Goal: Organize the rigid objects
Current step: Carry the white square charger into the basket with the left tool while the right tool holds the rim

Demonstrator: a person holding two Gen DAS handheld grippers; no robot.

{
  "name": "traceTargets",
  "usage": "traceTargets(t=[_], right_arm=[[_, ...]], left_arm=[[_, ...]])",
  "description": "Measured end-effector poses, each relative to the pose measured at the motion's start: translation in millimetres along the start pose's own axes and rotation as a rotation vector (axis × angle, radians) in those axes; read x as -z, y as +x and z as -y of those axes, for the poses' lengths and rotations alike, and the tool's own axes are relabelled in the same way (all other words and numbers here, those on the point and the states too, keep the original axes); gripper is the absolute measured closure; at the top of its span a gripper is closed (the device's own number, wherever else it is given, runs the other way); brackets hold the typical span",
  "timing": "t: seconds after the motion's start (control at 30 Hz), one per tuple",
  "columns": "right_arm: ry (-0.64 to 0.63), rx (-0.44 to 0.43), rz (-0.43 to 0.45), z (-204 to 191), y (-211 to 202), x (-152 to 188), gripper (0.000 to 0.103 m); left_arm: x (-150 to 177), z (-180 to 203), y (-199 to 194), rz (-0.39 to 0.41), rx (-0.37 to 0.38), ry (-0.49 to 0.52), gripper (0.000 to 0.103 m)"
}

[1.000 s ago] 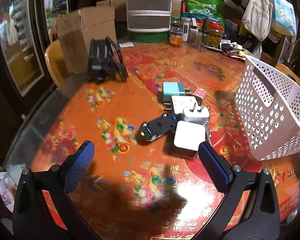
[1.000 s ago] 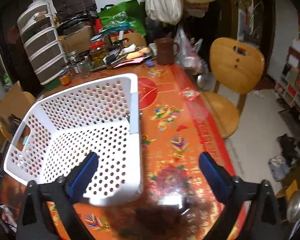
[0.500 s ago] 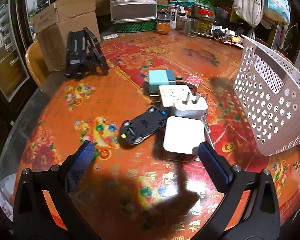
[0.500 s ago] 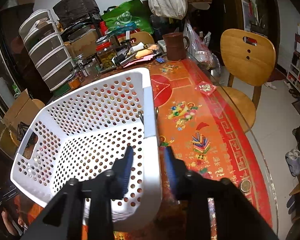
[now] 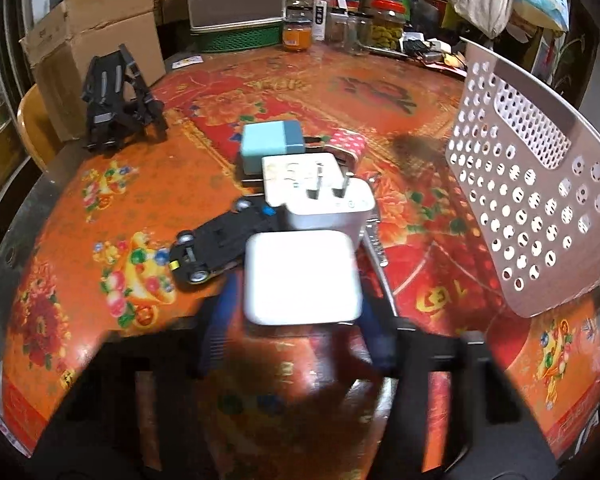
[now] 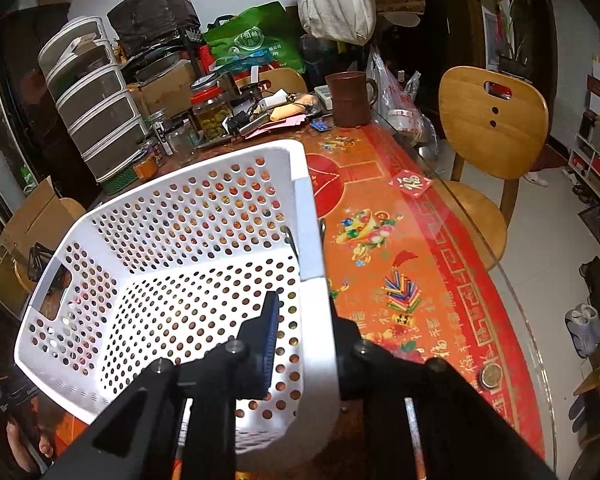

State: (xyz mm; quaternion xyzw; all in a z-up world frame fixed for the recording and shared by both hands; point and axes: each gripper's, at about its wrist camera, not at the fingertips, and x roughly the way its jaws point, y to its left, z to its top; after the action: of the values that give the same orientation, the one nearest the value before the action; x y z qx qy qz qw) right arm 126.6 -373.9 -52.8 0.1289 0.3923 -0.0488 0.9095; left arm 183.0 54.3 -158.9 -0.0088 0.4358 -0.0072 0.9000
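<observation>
On basket wall (image 6: 312,240), right tool (image 6: 304,320).

Both tongs (image 5: 300,320) (image 6: 304,336) closed, gripping.

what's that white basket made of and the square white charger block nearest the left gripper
White basket: looks like molded plastic, matte, with walls and floor punched in regular round holes. Square white charger block: apparently smooth plastic with a slight sheen and rounded corners; blur hides finer detail.
</observation>
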Motion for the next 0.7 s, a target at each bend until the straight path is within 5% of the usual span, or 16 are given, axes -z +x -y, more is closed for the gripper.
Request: traceTargets(t=[0.13, 0.37, 0.7], right_arm=[[-0.007, 0.000, 0.001, -0.3, 0.4, -0.5, 0.085], [-0.014, -0.008, 0.012, 2.1, 0.2, 0.7, 0.085], [-0.023, -0.007, 0.017, 0.9, 1.2, -0.6, 0.085]], left_arm=[[-1.4, 5.9, -6.8, 0.029, -0.025, 0.009, 0.061], [-29.9, 17.4, -46.7, 0.148, -0.203, 0.068, 0.061], [-80.0, 52.0, -92.4, 0.246, -0.308, 0.159, 0.061]])
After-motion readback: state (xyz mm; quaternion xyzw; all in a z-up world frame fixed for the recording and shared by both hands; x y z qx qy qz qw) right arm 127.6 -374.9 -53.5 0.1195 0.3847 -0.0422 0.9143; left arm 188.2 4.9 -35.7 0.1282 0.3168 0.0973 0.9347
